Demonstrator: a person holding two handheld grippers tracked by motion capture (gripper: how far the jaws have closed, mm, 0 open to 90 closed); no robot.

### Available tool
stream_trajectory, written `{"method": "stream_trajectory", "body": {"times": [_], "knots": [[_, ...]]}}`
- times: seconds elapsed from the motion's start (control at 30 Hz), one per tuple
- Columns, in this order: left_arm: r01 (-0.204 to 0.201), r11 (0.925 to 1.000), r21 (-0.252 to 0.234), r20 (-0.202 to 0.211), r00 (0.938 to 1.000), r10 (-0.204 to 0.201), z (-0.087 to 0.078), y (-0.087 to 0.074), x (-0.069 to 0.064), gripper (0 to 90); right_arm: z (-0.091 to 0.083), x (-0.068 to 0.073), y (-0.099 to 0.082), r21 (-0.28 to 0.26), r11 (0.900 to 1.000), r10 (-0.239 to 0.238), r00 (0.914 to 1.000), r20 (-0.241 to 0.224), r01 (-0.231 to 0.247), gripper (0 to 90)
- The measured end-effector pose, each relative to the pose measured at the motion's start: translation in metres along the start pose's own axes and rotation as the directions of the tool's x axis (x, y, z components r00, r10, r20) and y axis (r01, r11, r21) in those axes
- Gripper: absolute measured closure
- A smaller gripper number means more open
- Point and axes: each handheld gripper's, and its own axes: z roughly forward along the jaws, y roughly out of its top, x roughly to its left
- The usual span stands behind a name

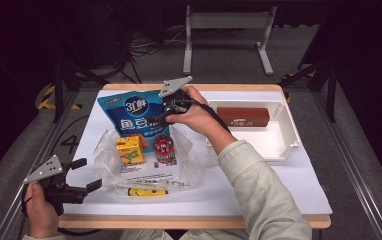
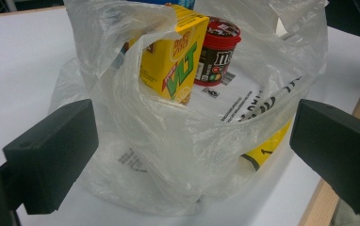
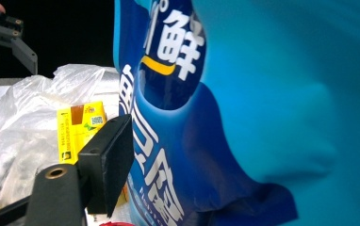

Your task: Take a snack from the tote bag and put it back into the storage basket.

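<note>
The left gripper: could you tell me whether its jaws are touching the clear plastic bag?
Apart. In the high view the left gripper sits short of the clear plastic bag, with white table showing between its open jaws and the bag's edge.

Between your left gripper's (image 2: 187, 155) wide-apart jaws, just past the fingertips, the yellow carton (image 2: 174, 59) in the plastic bag (image 2: 178, 160) reads "VLT" in green. Beside it, farther from your fingers, the dark tub with a red lid (image 2: 219, 52) carries an "m" mark. Nearer your right-hand finger, a yellow strip (image 2: 265, 148) shows a "1". Against your right gripper's finger (image 3: 107, 160), the blue pouch (image 3: 244, 117) bears large white Chinese characters, one reading "鲜"; from above its top reads "3".
</note>
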Motion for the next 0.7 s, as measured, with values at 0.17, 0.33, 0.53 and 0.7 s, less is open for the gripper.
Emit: {"method": "stream_trajectory", "body": {"times": [0.17,0.33,0.53,0.7], "knots": [[0.003,1.0,0.004,0.002,1.0,-0.003,0.001,0.0,0.0,2.3,0.003,0.004,-0.001,0.008,0.9998,-0.016,0.9997,-0.02,0.016,29.8],[0.009,1.0,0.002,0.005,0.9999,-0.009,0.0,0.0,0.0,2.3,0.01,0.005,-0.003,0.025,0.9992,-0.031,0.9994,-0.016,0.031,29.7],[0.007,1.0,0.002,0.005,1.0,-0.007,0.001,0.0,0.001,2.3,0.014,0.004,-0.004,0.03,0.9989,-0.034,0.9993,-0.016,0.035,31.1],[0.007,1.0,0.0,0.005,1.0,-0.007,0.001,-0.001,0.001,2.3,0.016,0.005,-0.003,0.029,0.9986,-0.043,0.999,-0.012,0.044,34.6]]}}
